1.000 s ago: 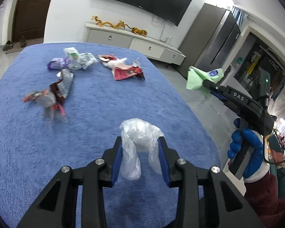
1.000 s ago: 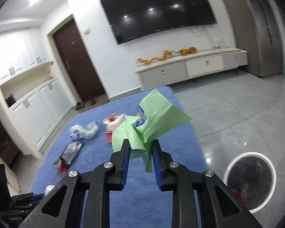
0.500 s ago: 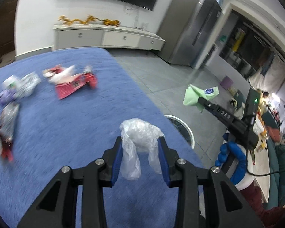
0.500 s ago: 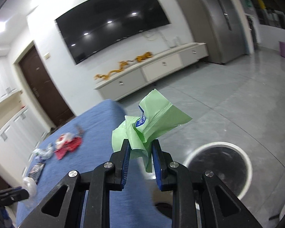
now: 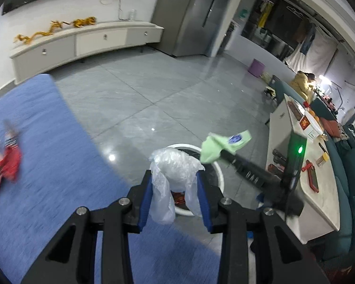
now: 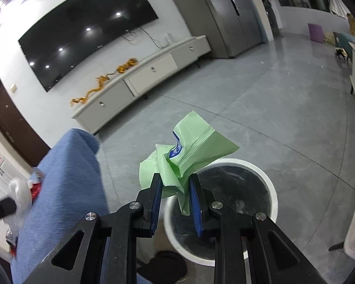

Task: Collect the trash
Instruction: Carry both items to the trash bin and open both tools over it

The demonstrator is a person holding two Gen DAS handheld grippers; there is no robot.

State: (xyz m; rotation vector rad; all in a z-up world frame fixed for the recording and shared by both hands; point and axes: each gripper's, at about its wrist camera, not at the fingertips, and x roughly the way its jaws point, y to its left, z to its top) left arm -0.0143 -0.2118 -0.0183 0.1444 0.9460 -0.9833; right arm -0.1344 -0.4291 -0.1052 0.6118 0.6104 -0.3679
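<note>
My left gripper (image 5: 175,177) is shut on a crumpled clear plastic bag (image 5: 171,165), held over the edge of the blue-covered table (image 5: 47,165). Just beyond it stands a round white trash bin (image 5: 219,172) on the floor, with some red trash inside. My right gripper (image 6: 175,181) is shut on a crumpled green wrapper (image 6: 191,149) with a blue label and hangs over the bin's (image 6: 271,196) dark open mouth. In the left wrist view the right gripper (image 5: 221,153) and green wrapper (image 5: 222,143) hover over the bin's far rim.
Red wrappers (image 5: 4,165) still lie on the blue cover at the left. A low white cabinet (image 6: 144,75) lines the far wall under a large TV (image 6: 82,30). A white counter (image 5: 303,165) with small items stands right of the bin. Grey tile floor surrounds the bin.
Both grippers swung away from the table toward the bin, each keeping its load. The right gripper dropped lower over the bin. The trash on the table slid out of view to the left.
</note>
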